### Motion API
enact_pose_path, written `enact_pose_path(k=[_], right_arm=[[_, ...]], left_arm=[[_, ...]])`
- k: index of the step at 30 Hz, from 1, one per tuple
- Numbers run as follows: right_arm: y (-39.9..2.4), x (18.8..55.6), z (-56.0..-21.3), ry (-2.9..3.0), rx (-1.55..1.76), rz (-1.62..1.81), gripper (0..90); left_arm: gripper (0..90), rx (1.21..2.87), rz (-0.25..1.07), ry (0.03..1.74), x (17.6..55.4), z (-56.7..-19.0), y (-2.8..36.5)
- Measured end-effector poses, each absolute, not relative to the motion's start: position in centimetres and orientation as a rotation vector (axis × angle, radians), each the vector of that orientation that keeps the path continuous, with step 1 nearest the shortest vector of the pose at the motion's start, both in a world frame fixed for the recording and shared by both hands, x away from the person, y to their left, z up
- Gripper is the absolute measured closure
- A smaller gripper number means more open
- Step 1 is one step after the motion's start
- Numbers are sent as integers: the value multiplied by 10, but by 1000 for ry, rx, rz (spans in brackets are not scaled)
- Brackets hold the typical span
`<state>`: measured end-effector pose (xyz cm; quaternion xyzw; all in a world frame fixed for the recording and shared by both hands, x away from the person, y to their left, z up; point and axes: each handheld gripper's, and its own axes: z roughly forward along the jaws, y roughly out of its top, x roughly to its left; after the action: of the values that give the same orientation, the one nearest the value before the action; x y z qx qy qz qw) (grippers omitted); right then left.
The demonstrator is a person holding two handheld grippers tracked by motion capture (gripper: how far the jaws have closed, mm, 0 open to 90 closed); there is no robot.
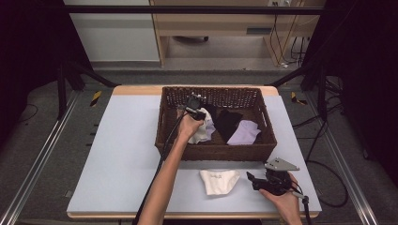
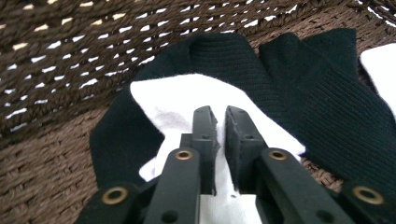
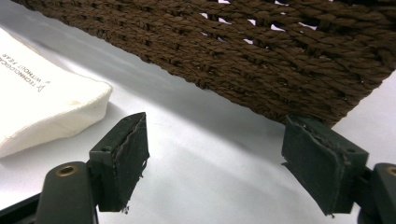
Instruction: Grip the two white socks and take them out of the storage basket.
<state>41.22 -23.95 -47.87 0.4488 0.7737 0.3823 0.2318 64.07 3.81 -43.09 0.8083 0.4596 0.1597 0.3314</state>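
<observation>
While the left gripper [image 2: 217,128] reaches into the wicker basket [image 1: 169,136], its jaws stand nearly pressed together, pinching a white cloth [image 2: 182,98] that lies on black fabric [image 2: 299,84]. The right gripper [image 3: 215,158] hovers over the tabletop [image 1: 122,154] with jaws spread wide, holding nothing, near a white pouch [image 3: 42,102] lying just before the basket.

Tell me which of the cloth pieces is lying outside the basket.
The white cloth with small printed text, flat on the table in front of the basket, beside the right tool. The black, lilac and other white pieces are inside it.
</observation>
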Motion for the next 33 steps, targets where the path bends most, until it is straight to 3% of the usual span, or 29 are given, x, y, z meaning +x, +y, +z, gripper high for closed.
enact_pose_path(k=[17, 33], right_arm=[[-240, 412, -478, 2127, 1234, 1055, 235], [-235, 412, -477, 2124, 1226, 1062, 234]], left_arm=[[871, 2049, 426, 1177, 633, -419, 51], [870, 1799, 473, 949, 588, -349, 99]])
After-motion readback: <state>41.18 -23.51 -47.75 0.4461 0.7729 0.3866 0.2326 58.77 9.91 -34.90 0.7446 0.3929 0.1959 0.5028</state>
